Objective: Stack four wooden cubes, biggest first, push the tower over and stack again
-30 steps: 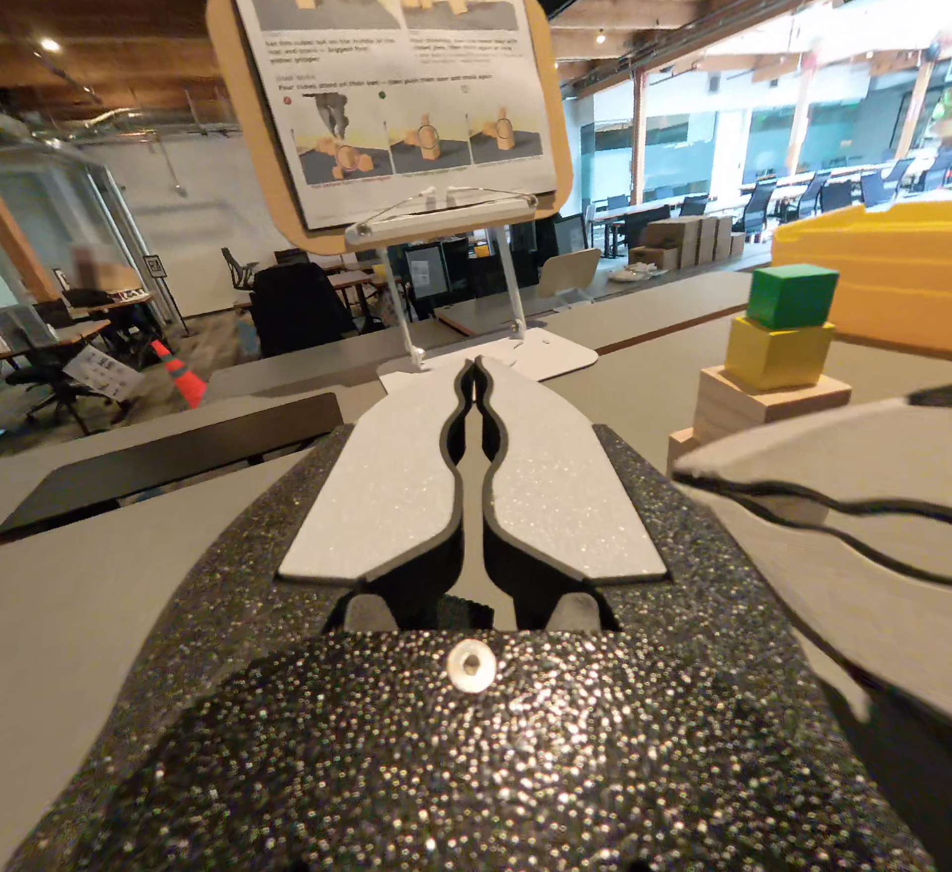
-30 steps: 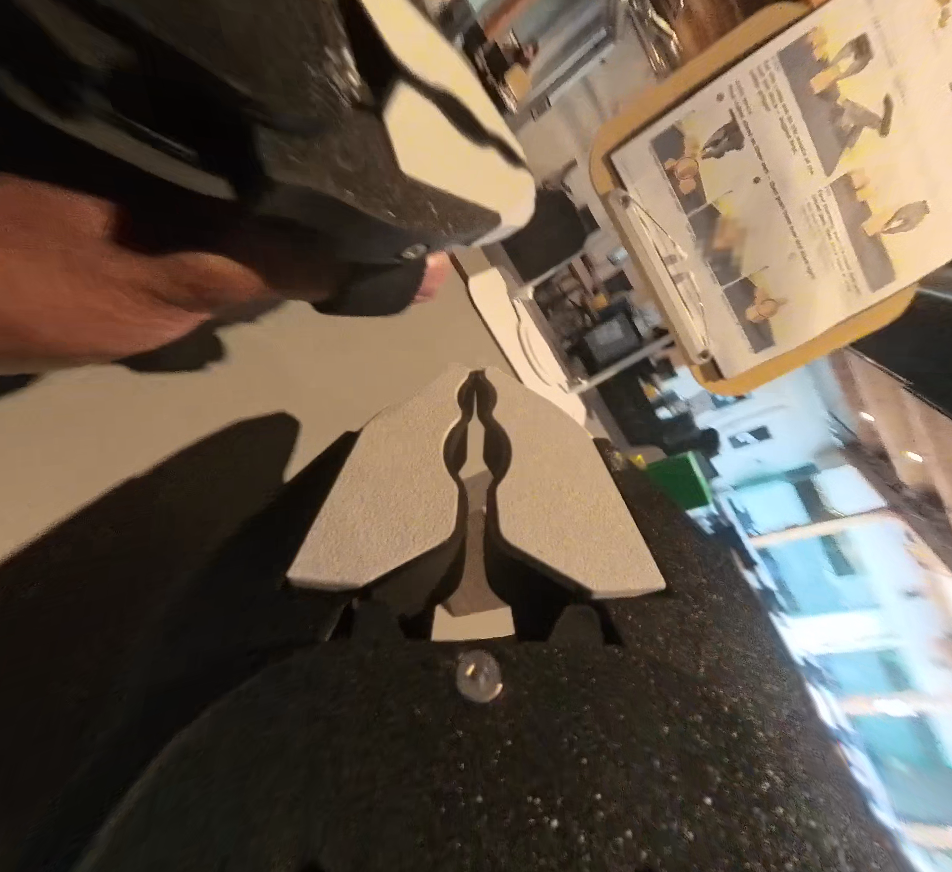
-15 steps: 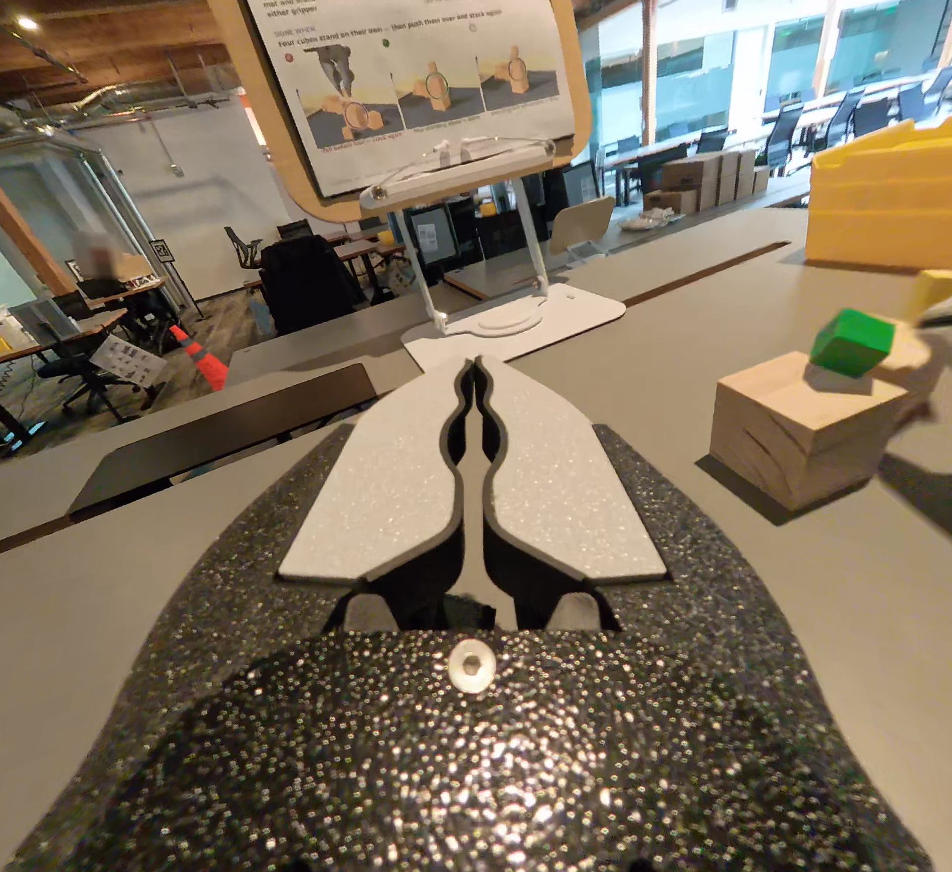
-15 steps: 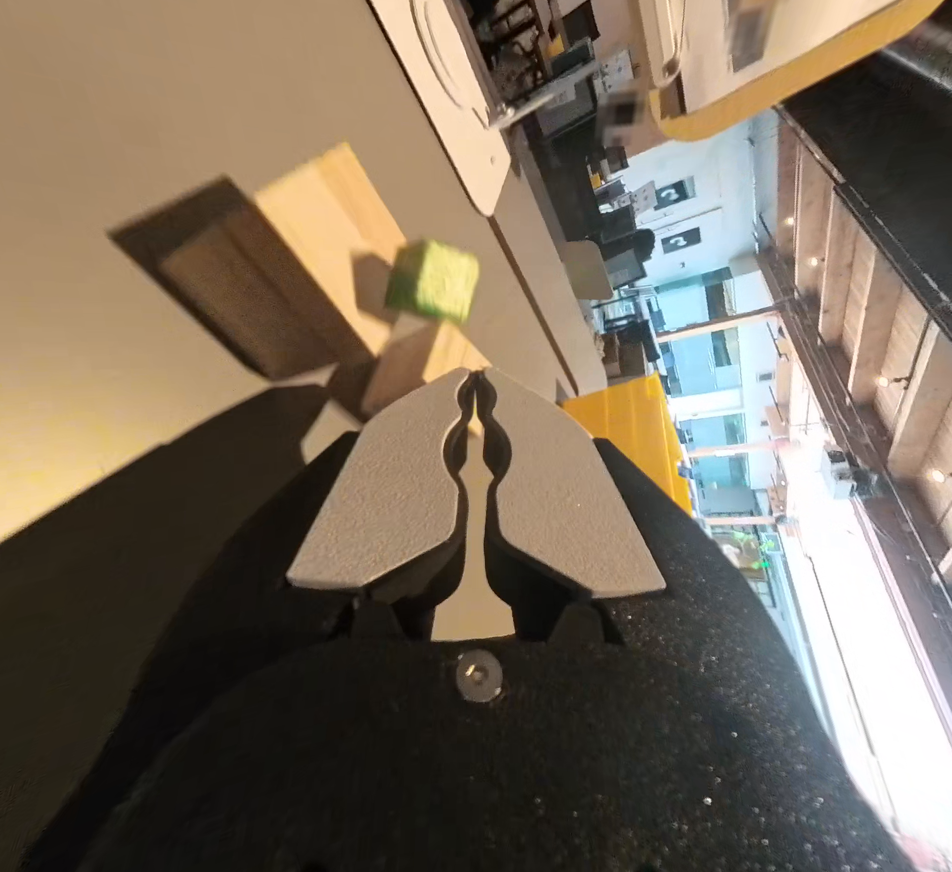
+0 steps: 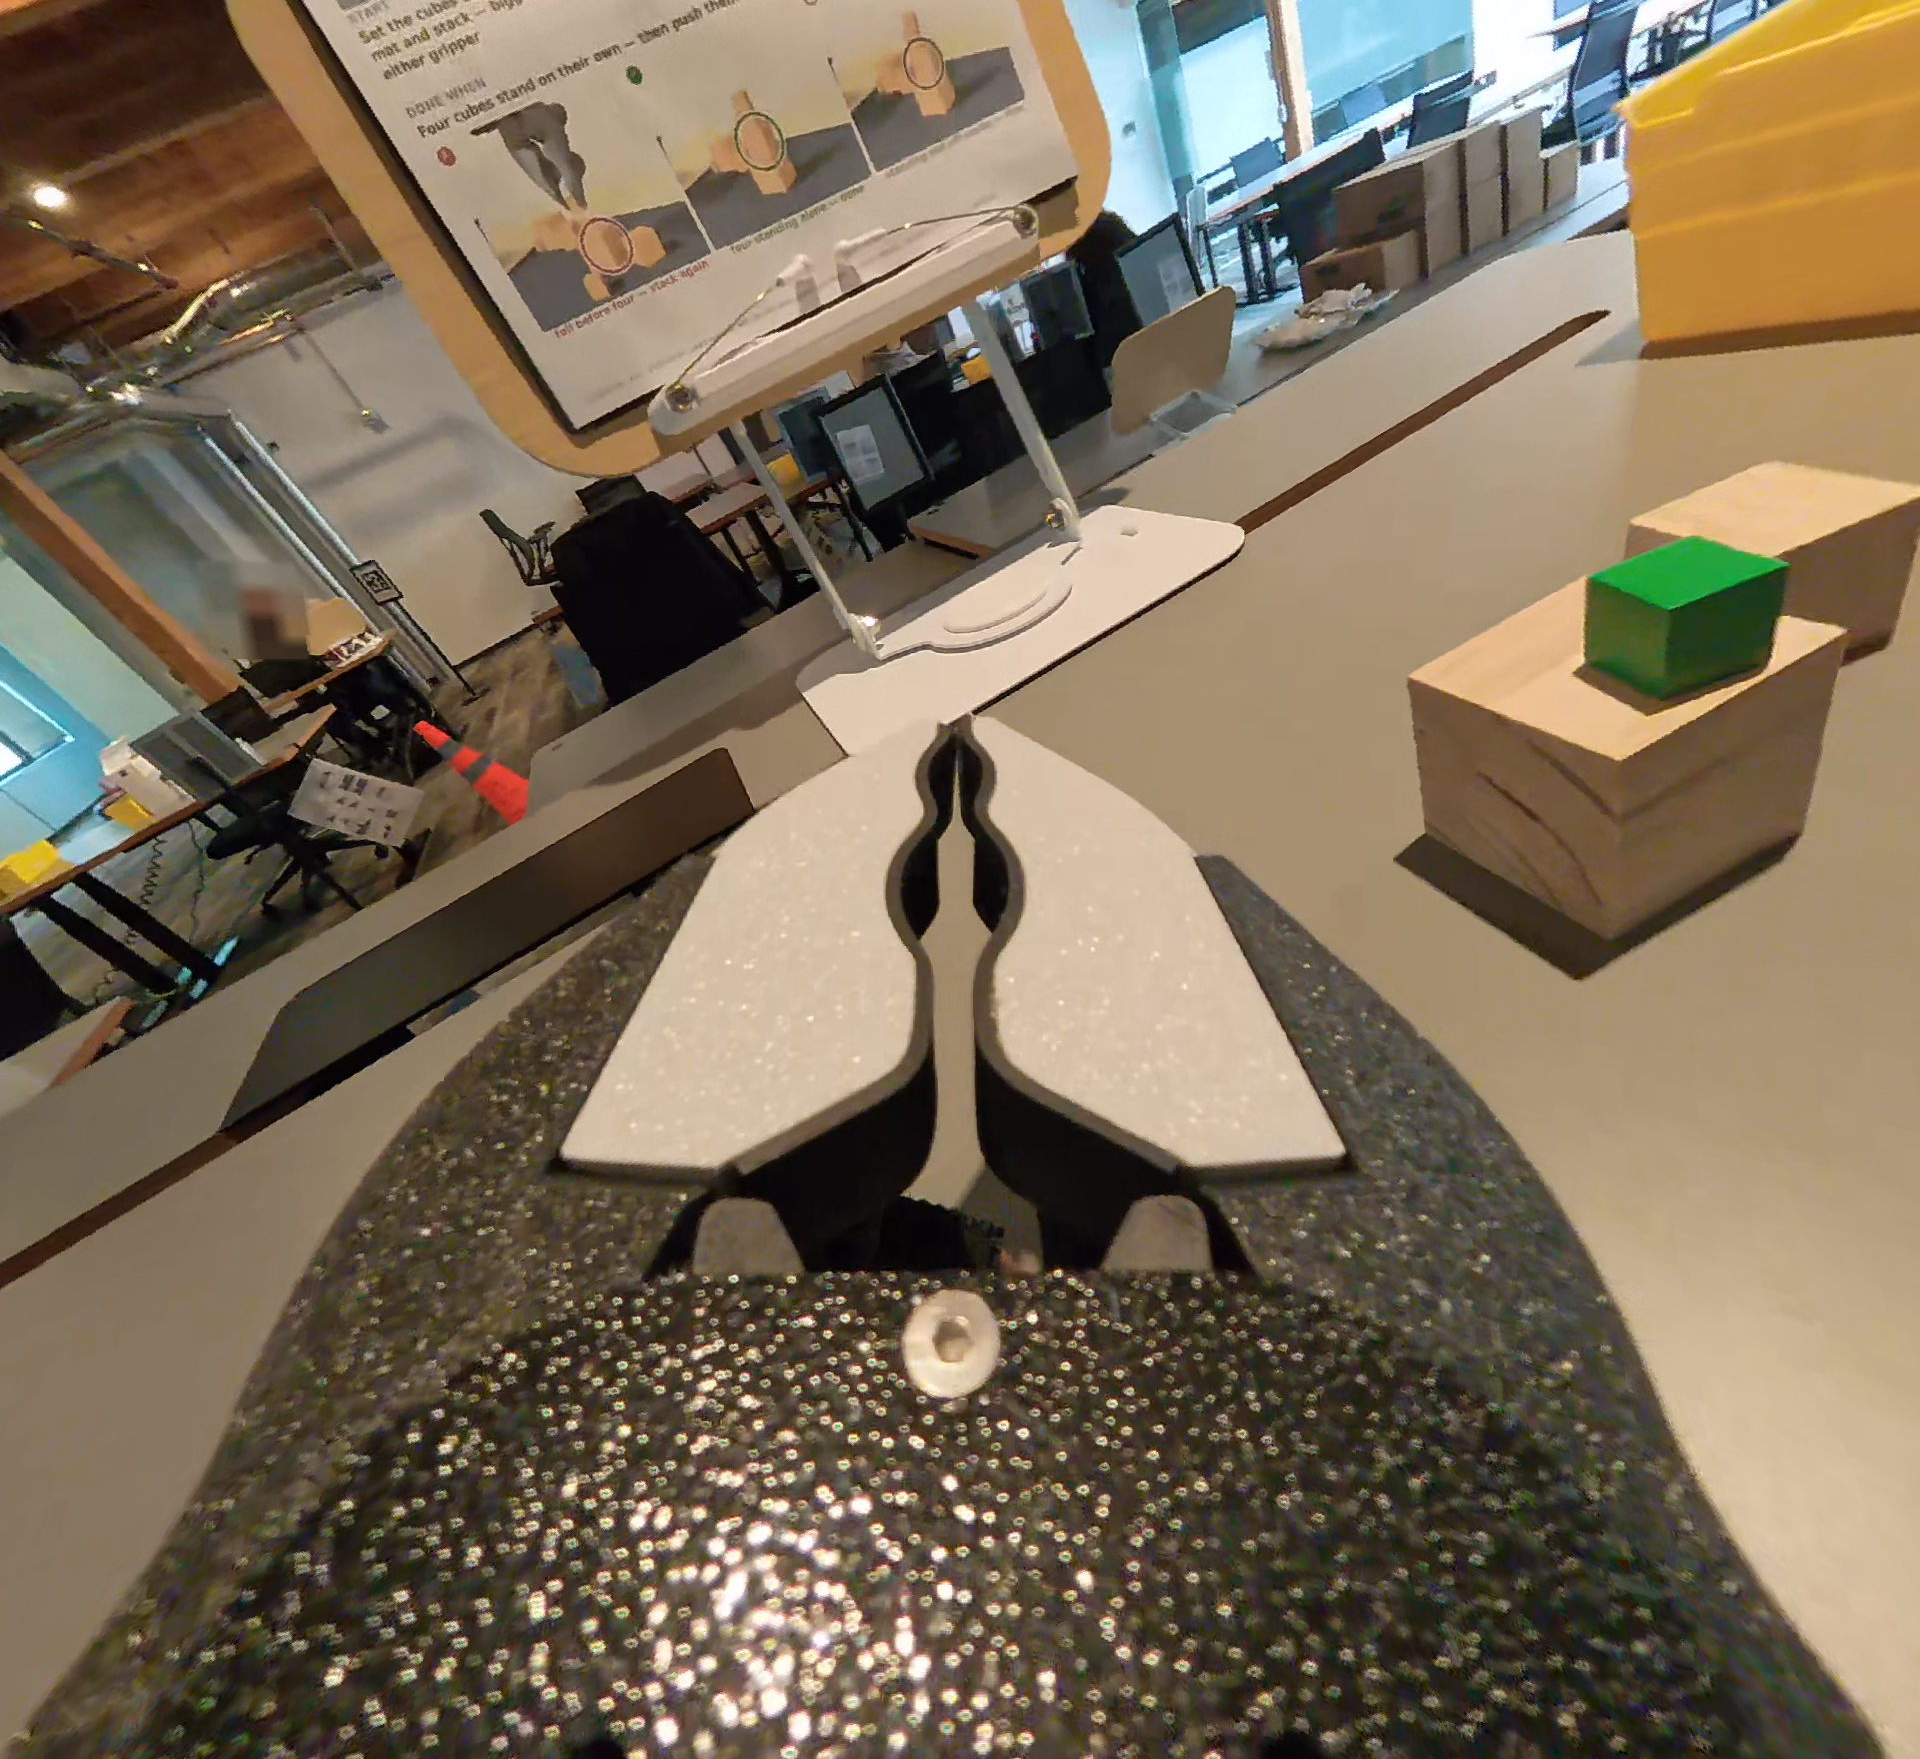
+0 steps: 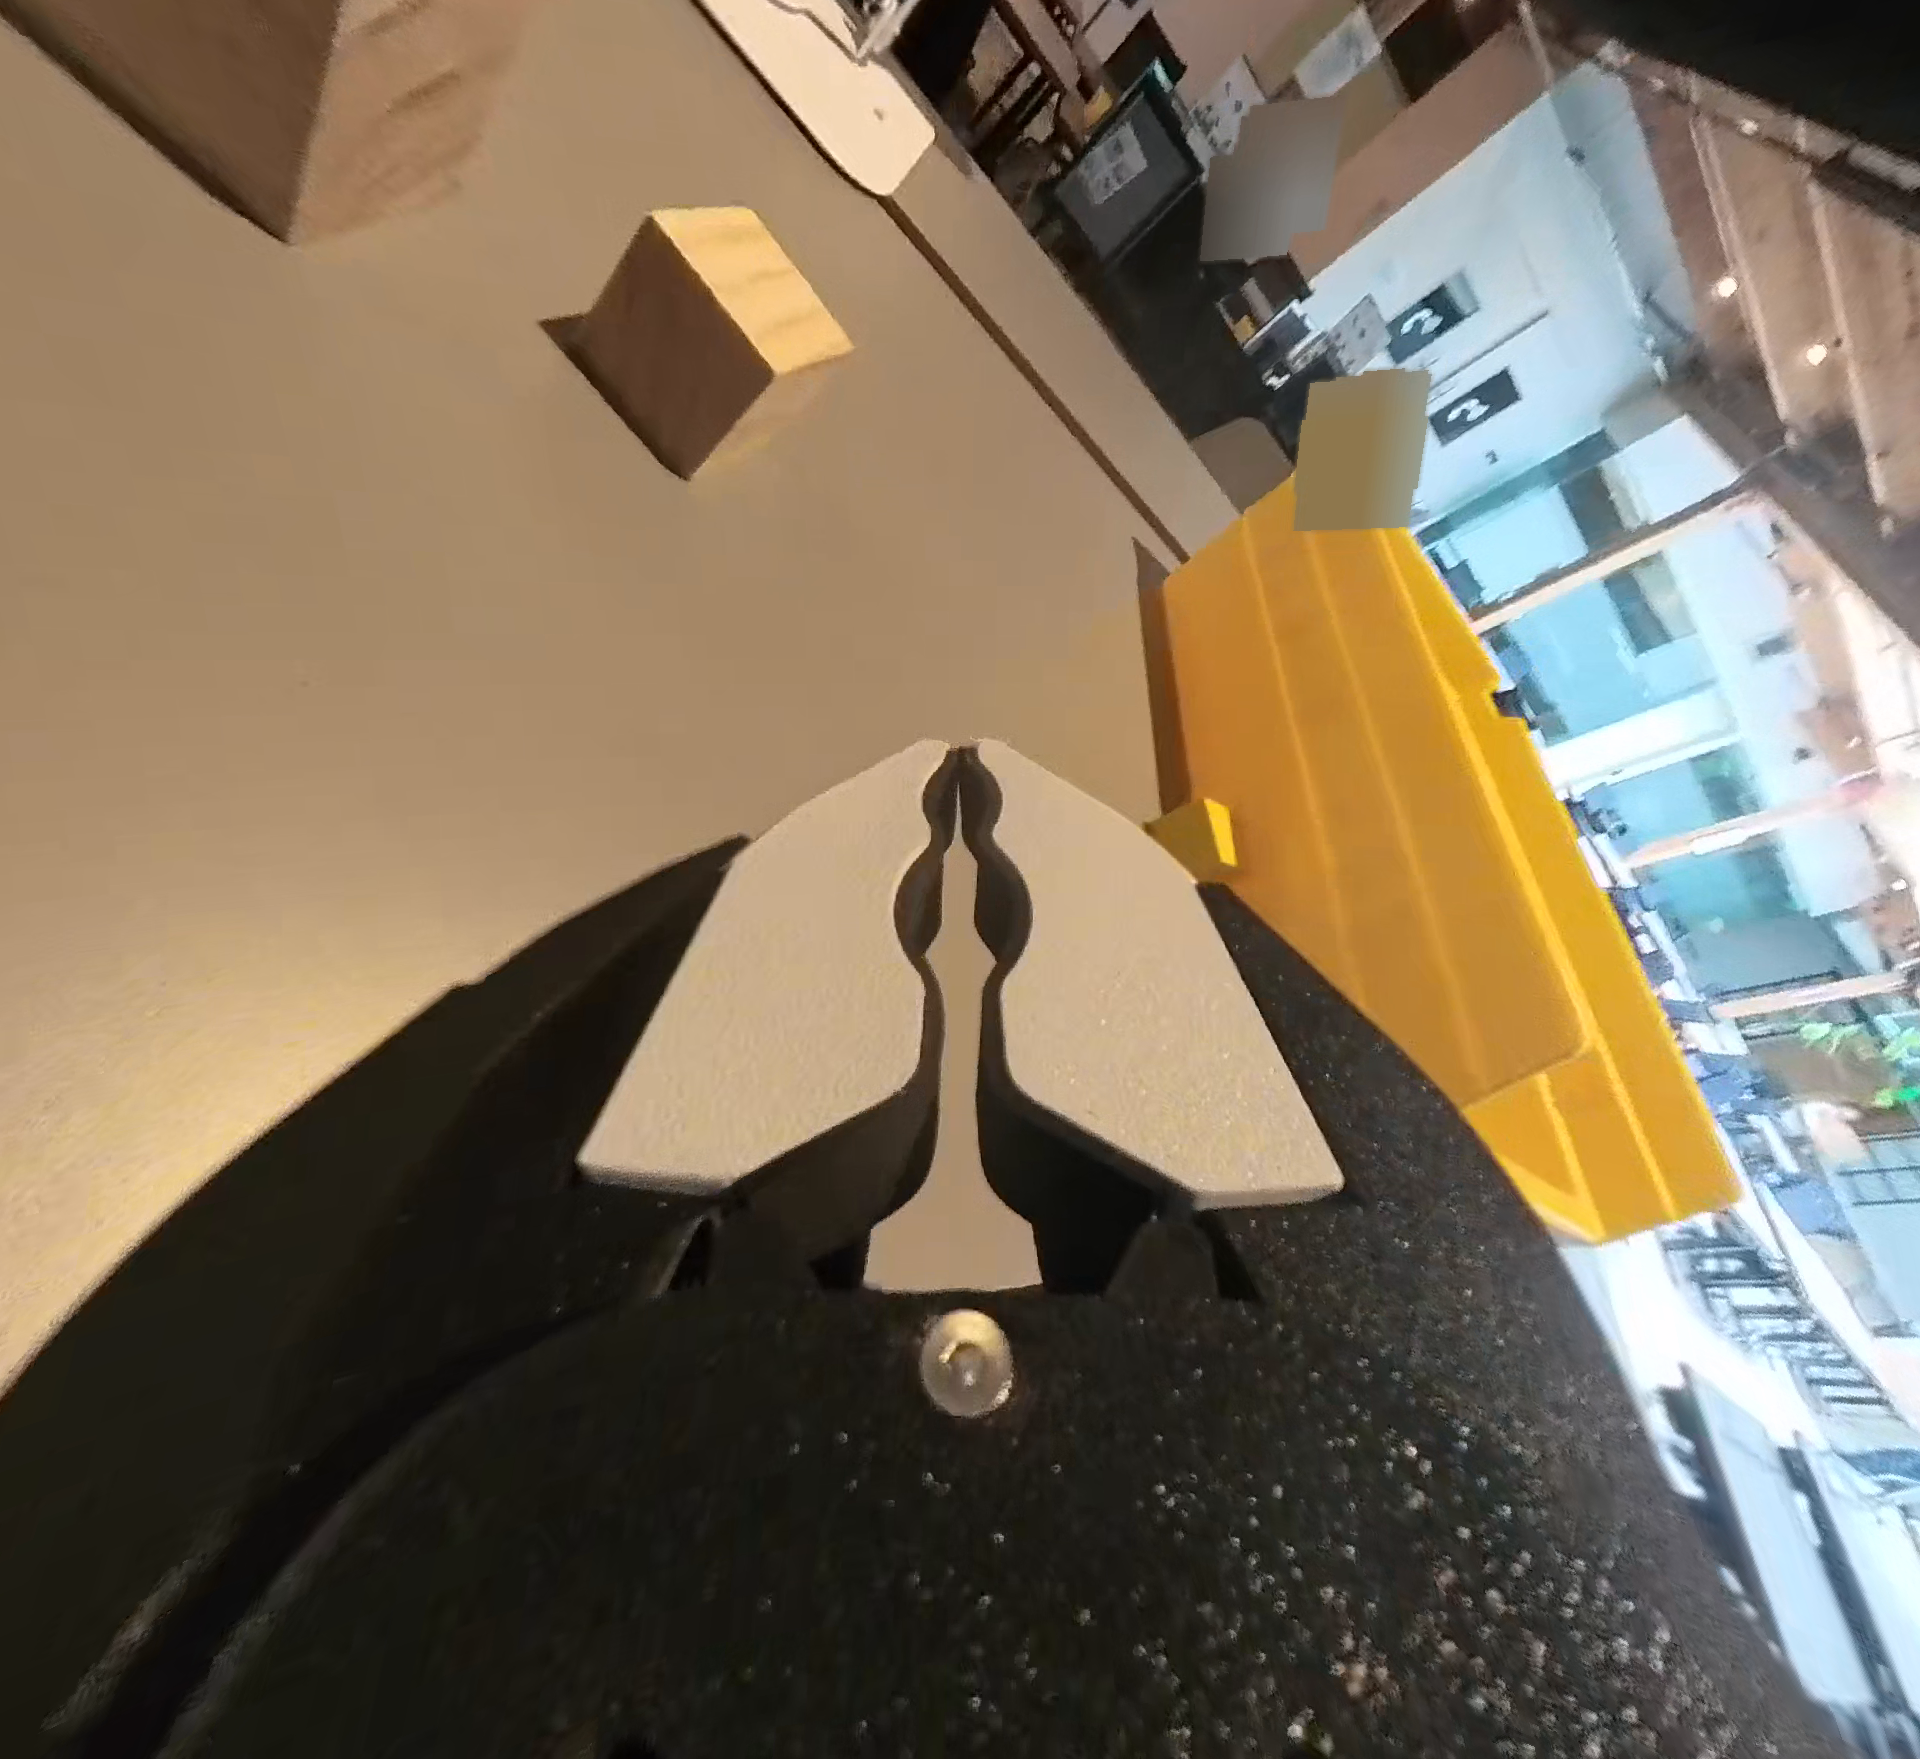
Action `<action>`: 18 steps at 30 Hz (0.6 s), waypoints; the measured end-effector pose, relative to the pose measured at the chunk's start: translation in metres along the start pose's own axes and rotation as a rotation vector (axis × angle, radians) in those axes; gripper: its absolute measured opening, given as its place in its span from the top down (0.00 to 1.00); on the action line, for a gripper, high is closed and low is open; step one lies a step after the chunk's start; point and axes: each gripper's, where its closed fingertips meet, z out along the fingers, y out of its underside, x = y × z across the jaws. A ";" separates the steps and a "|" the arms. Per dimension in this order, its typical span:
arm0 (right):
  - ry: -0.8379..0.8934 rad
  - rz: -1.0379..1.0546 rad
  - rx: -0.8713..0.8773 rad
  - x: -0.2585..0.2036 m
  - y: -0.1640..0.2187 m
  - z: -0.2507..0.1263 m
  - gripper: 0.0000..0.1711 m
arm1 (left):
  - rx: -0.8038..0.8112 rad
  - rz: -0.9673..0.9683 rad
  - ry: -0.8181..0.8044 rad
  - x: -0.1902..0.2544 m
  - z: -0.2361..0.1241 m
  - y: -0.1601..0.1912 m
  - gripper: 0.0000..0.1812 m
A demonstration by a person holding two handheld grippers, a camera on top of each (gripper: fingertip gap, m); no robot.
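Left wrist view looks along the left gripper, clenched with its tips meeting and nothing between them, hanging above the grey surface and touching none of the blocks. At about two o'clock from its tips sits the big wooden block, flat on the surface, with the small green block resting on its top near the far edge. Behind it, further toward two o'clock, lies a second wooden block, apart from the first. A stand with a printed sheet rises at twelve o'clock, and a yellow bin sits at one o'clock.

Right wrist view is rolled hard to one side. The right gripper is also clenched and empty, held over the surface. At eleven o'clock from its tips lies the wooden block on its own; the big block fills the ten o'clock corner, a sliver of green at its edge. A small yellow block shows just beside the tips at three o'clock, against the foot of the bin.

All four look like solid, stiff cubes, light enough for either gripper and not fragile. The bare wood should give decent friction; the painted green and yellow faces are probably slicker. Each is best taken across two opposite flat faces, squarely at mid-height, so it does not twist. The big block may be near the limit of the jaw opening. The green one must come off before the restack.
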 end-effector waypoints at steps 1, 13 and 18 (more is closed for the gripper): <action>-0.014 0.021 0.002 -0.001 0.000 0.001 1.00 | 0.005 0.012 0.004 0.002 0.000 -0.001 0.99; -0.334 0.240 0.078 -0.019 -0.015 0.007 0.97 | 0.095 -0.102 0.307 0.045 -0.004 -0.020 0.87; -0.522 0.321 0.118 -0.022 -0.037 0.024 0.92 | 0.109 -0.444 0.463 0.074 -0.008 -0.043 0.81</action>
